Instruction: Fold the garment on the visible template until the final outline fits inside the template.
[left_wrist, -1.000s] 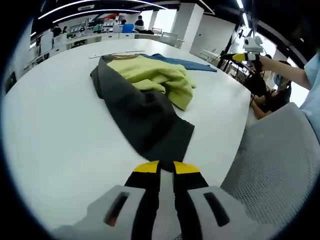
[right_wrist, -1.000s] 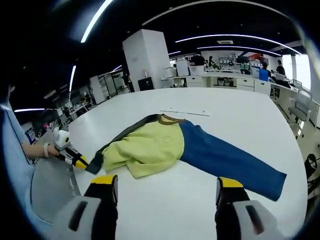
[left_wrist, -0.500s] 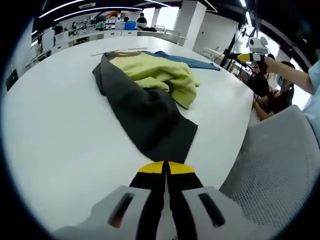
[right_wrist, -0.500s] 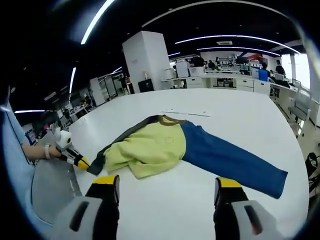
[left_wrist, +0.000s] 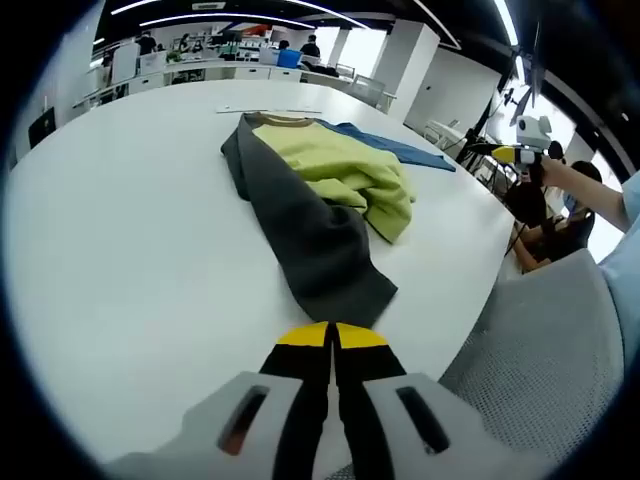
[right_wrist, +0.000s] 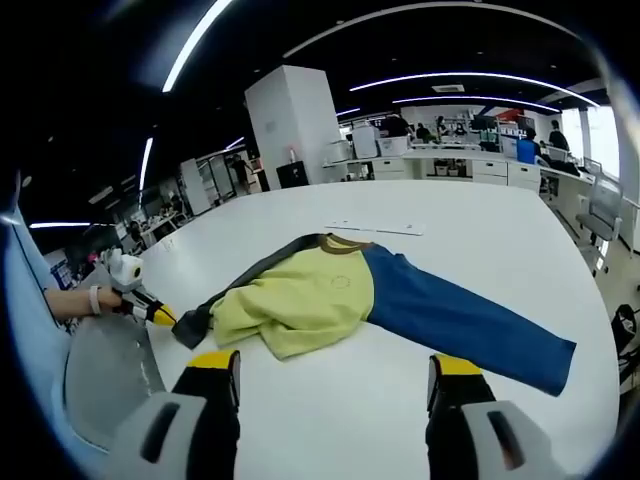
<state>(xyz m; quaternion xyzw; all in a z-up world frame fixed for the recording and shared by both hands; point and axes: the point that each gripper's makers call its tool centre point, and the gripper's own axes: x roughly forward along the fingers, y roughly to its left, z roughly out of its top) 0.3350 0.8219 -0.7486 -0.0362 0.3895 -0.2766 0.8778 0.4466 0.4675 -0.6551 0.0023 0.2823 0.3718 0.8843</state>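
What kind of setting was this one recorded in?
Likely an open-plan lab or office: a large white table, rows of workbenches with people behind it, and long ceiling light strips.

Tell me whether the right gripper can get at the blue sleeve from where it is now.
Probably yes. The right gripper is open above the bare white table, and the blue sleeve lies flat just ahead with nothing between them.

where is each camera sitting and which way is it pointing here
Left gripper view: rides the left hand-held gripper, jaws shut at the charcoal sleeve end, facing along the yellow, blue and charcoal sweatshirt; a forearm shows at right.
Right gripper view: rides the open right hand-held gripper, facing the round white table; a sleeve at left.
Both share sweatshirt and table.
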